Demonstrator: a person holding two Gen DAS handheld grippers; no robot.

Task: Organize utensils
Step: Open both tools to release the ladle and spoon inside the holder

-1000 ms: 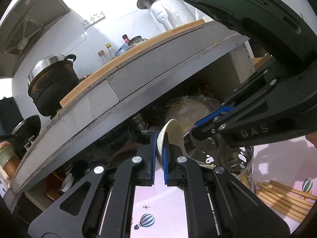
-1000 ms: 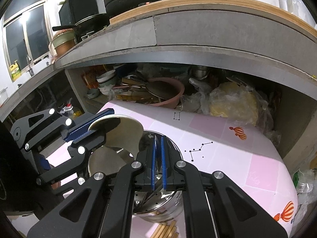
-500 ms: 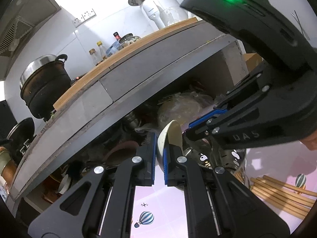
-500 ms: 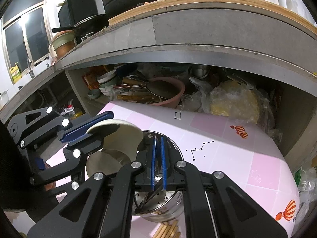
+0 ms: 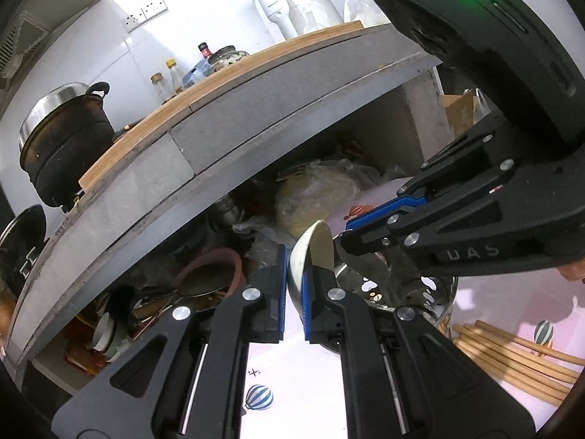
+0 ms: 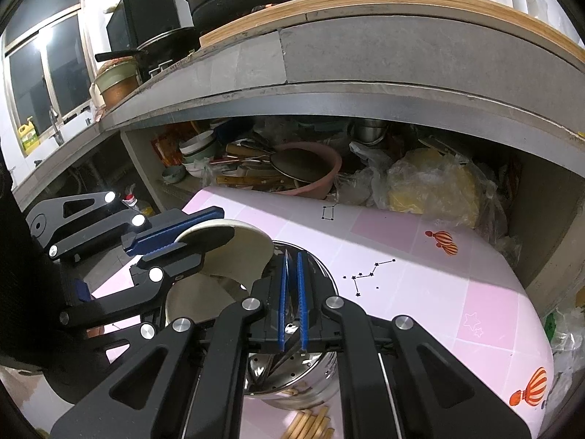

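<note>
Cream ceramic is what I have in the left gripper (image 5: 293,294): a wide spoon (image 5: 312,256), pinched by its bowl between nearly closed fingers, poised over the perforated steel utensil holder (image 6: 321,384) on the pink worktop (image 6: 457,285). In the right wrist view the spoon (image 6: 234,256) sits at about ten o'clock from the holder's mouth, partly overhanging the rim.

My right gripper (image 6: 290,300) is clamped almost fully together on something thin at the holder's near rim; I judge it to be the rim or a metal utensil, and I cannot tell which.

My worries: the glazed spoon is gripped on a curved surface, so it could slip or rotate if I tilt further. Released too high, it may strike the steel and chip. If my right hand drags, the holder could tip and spill.

Inside the holder I see a few slim metal utensils leaning in the dark well. Wooden chopsticks (image 5: 512,351) lie loose on the worktop just beside it, at five o'clock in the left view, not yet sorted.
</note>
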